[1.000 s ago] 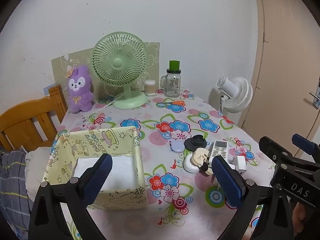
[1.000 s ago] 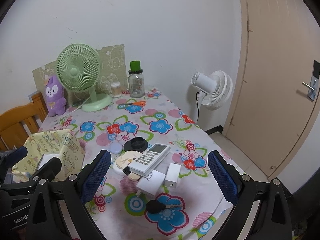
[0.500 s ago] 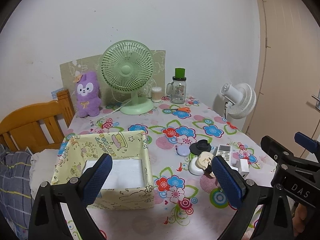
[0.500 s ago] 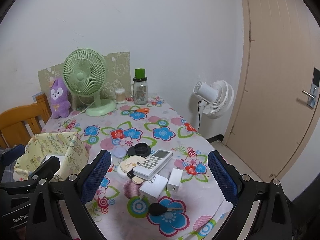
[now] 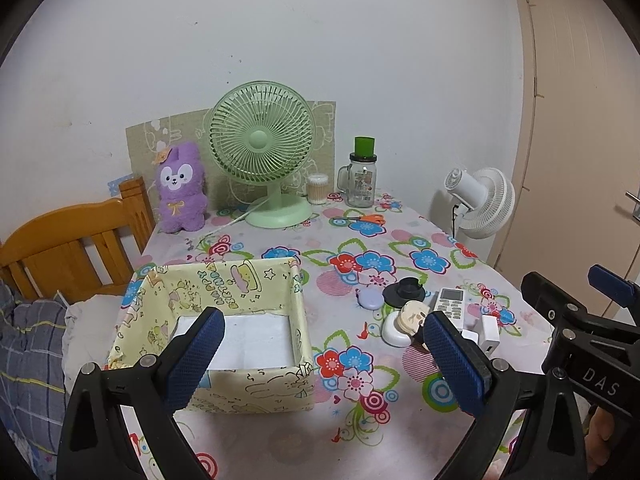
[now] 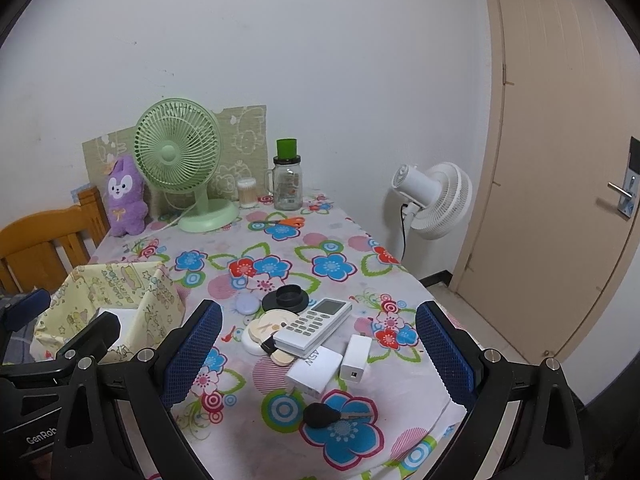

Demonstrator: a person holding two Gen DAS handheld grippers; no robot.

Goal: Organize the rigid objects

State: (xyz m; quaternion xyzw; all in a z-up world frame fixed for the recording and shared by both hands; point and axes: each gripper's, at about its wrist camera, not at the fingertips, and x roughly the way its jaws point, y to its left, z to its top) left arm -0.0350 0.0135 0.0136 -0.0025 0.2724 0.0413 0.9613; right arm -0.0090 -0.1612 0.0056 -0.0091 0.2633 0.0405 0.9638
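A yellow cartoon-print box (image 5: 224, 292) (image 6: 120, 292) stands open on the flowered table, white inside. To its right lies a cluster: white remote (image 6: 316, 322) (image 5: 450, 302), black lid (image 6: 286, 298), lilac disc (image 6: 247, 303), cream compact (image 6: 264, 326), two white chargers (image 6: 316, 370) (image 6: 355, 358), and a black key (image 6: 320, 415). My left gripper (image 5: 322, 360) hovers open above the table's near edge, in front of the box. My right gripper (image 6: 318, 354) is open too, above the cluster's near side, nothing between its fingers.
A green desk fan (image 5: 262, 152), purple plush (image 5: 180, 188), glass jar with green lid (image 5: 362, 178), cotton-swab tub (image 5: 318, 188) and orange scissors (image 6: 288, 222) sit at the table's far end. A wooden chair (image 5: 60, 240) stands left; a white floor fan (image 6: 434, 200) and door (image 6: 560, 160) right.
Both grippers have risen and pulled back from the table; the box and cluster sit lower and smaller in view. Nothing on the table moved.
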